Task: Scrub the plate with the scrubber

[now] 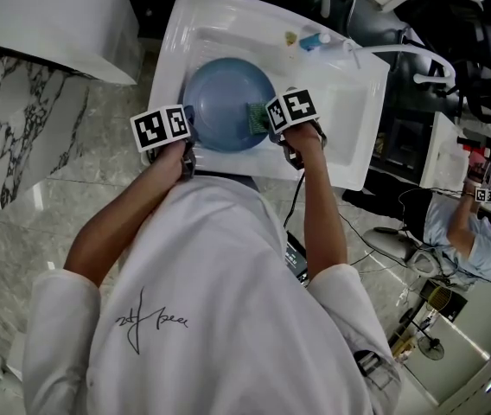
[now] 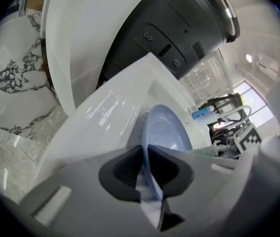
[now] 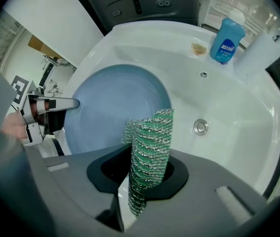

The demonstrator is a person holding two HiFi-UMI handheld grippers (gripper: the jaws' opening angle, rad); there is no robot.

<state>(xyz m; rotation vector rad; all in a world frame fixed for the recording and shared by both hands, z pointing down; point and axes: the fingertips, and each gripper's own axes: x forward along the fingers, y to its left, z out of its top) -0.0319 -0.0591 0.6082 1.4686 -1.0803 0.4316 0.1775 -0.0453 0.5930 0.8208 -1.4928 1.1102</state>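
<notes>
1. The left gripper (image 2: 145, 157) has its jaws nearly together, clamped on the near rim of the plate (image 1: 226, 104), one pad on each face.
2. The plate is round and pale blue, smooth, with faint rings in its well. It lies in the left part of the white sink (image 1: 353, 137).
3. The scrubber (image 3: 150, 142) is a green mesh pad shot with silver threads, folded, and it meets the plate's right edge.
4. The right gripper (image 3: 145, 174) is closed on the scrubber's lower part.
5. A blue bottle (image 3: 227, 36) stands on the far ledge.
</notes>
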